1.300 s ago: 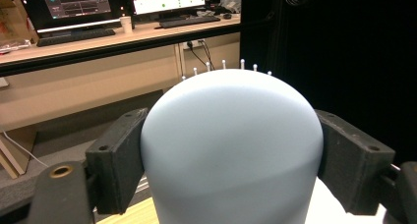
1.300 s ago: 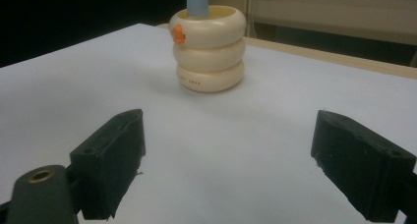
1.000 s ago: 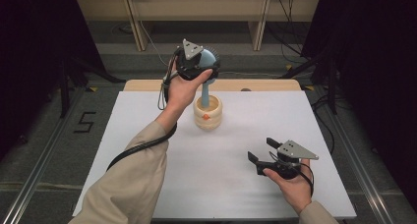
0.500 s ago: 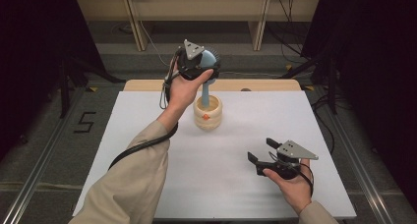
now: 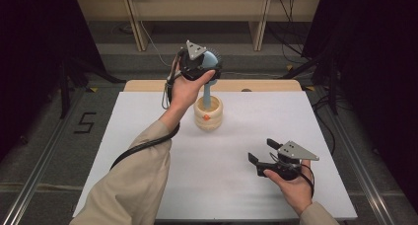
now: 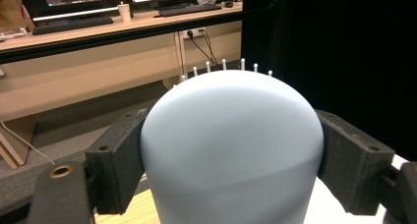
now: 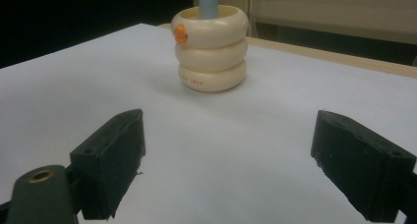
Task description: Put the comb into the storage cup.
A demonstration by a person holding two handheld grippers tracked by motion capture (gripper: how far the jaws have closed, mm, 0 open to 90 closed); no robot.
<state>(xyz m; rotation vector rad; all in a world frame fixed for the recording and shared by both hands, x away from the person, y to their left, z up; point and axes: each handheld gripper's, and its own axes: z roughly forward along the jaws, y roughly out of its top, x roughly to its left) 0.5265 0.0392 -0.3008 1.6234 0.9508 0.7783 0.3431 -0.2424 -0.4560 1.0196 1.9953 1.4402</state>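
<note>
A pale blue brush stands upright with its handle (image 5: 206,94) in a cream ribbed holder (image 5: 208,115) at the far middle of the white table (image 5: 143,131). My left gripper (image 5: 197,64) is shut on the brush's rounded head (image 6: 231,145). Both pads (image 6: 120,160) press its sides, and white bristle tips show above it. My right gripper (image 5: 260,150) hovers low over the table's front right, open, with bare table between its fingers. From the right gripper (image 7: 226,155) I see the holder (image 7: 211,52), with an orange mark on its rim, and the blue handle (image 7: 208,3) rising out of it.
A wooden strip (image 5: 148,85) runs along the table's far edge. Beyond it are wooden shelf legs (image 5: 135,18) and cables on the floor. A desk with monitors and keyboards (image 6: 98,22) stands farther off. A "5" (image 5: 85,122) is marked on the floor at left.
</note>
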